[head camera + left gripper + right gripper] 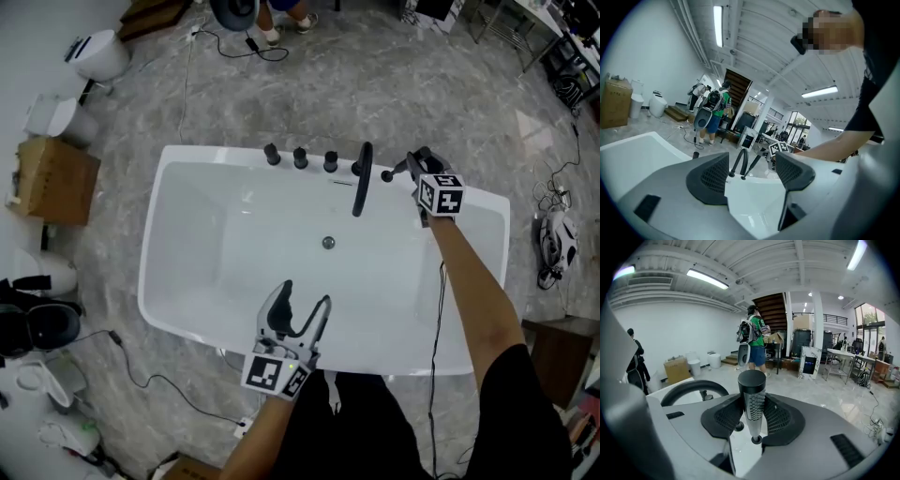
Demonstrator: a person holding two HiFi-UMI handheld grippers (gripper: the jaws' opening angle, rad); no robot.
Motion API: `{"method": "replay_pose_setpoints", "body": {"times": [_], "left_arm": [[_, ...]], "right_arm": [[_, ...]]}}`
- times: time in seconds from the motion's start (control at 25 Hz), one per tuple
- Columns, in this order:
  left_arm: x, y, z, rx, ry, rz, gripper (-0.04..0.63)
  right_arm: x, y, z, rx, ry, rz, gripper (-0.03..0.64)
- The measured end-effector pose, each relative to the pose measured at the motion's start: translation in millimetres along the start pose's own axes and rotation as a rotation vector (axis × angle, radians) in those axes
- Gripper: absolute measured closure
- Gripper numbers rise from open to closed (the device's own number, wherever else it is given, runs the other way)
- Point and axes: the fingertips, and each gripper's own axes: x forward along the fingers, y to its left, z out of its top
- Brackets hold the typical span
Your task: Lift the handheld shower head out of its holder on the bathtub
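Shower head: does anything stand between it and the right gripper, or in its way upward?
Nothing visible does. The right gripper is shut on the shower head; the curved spout stands beside it, apart, not above it.

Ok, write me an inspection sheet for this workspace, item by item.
Surface: white bathtub, only its drain inside.
Job's things: shower head upright in the right gripper tongs; black spout and knobs on the rim.
Clutter: cardboard box and toilets on the floor.
Grippers: right gripper shut on the shower head; left gripper open, empty, over the tub.
Cables: gripper cable along the right arm; floor cables around the tub.
Surroundings: person with a backpack, stairs behind.
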Motion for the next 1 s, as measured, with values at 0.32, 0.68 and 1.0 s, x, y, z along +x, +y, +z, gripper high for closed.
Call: {"method": "replay_pose_setpoints", "body": {"times": [0.32, 0.68, 1.0], "left_arm": [[-21, -38, 57, 0.038, -0.075, -0.135, 0.371], [-62, -50, 91, 0.05, -0.055, -0.164, 0.443], [-100, -38, 118, 0.073, -0.078, -0.137, 0.552]], "right_arm": [[-55, 17, 62, -0.085, -0.028, 0.0, 0.491], [-116, 49, 149, -0.064, -0.116, -0.034, 0.491], [-161, 74, 205, -0.072, -0.176, -0.082, 0.491]]}}
